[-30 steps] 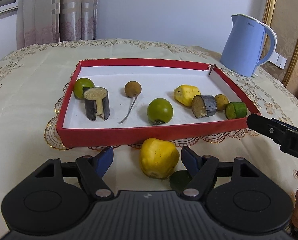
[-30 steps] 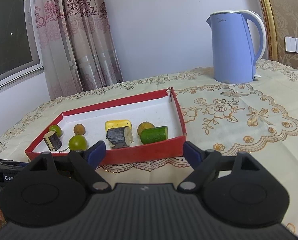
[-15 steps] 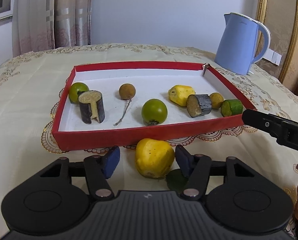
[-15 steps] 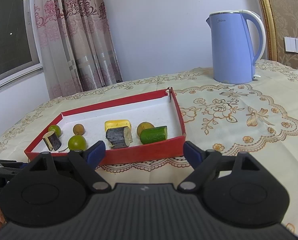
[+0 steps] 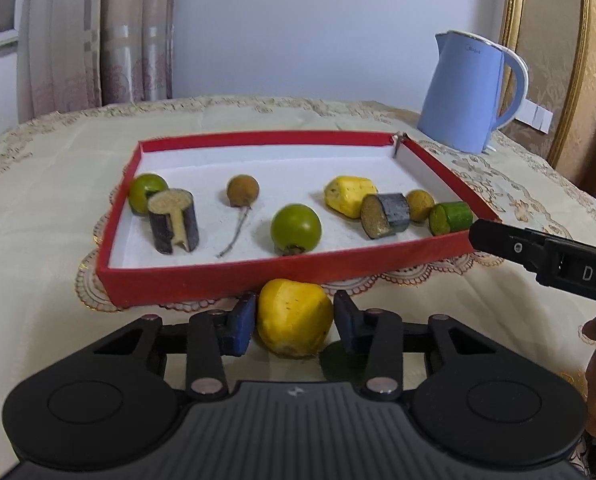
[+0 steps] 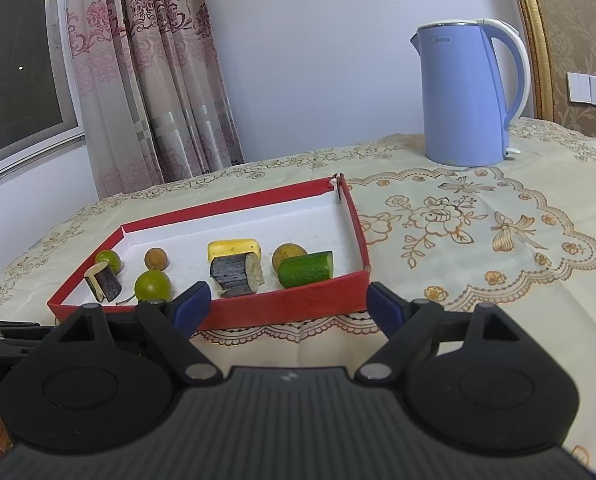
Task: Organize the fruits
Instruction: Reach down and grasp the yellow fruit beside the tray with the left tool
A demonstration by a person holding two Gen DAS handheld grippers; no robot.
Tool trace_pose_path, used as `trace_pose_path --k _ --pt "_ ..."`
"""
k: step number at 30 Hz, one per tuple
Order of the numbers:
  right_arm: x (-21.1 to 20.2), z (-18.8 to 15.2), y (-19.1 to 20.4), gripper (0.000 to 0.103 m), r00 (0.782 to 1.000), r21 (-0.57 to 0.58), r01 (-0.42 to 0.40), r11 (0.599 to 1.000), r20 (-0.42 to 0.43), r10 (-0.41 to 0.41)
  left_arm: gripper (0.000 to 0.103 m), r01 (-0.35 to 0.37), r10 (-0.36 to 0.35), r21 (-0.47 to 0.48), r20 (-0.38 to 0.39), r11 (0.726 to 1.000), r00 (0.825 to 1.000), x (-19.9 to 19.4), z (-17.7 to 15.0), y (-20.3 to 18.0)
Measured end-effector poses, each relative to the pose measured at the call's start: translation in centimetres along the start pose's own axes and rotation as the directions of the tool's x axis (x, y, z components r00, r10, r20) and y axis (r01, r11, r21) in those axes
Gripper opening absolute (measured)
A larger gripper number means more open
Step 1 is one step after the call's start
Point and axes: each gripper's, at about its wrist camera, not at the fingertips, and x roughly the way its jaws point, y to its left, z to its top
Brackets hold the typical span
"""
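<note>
Your left gripper [image 5: 294, 322] is closing around the yellow fruit [image 5: 294, 322], which sits on the tablecloth [image 5: 38, 280] just before the red tray [image 5: 202, 284]; the left pad touches, the right looks a hair off. It's probably a light, waxy, bruisable piece, so squeeze its widest middle gently. Your right gripper [image 6: 284, 306] hangs wide open and empty near the tray's front wall
</note>
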Motion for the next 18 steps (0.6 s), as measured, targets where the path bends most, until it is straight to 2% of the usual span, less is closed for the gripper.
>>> trace_pose_path --k 2,8,18 --pt "0.0 0.0 0.0 0.084 1.000 0.000 0.000 1.000 0.000 0.000 0.034 -0.005 0.006 -0.005 0.017 1.000 1.000 -0.4 0.1 0.2" --pt "0.1 0.0 0.0 0.084 1.000 -0.002 0.000 1.000 -0.003 0.000 0.033 -0.009 0.010 -0.029 0.028 1.000 1.000 -0.9 0.1 1.3" --pt "0.2 0.0 0.1 0.085 1.000 -0.004 0.004 1.000 -0.009 -0.004 0.033 -0.016 0.016 0.007 0.016 1.000 1.000 -0.6 -0.1 0.4"
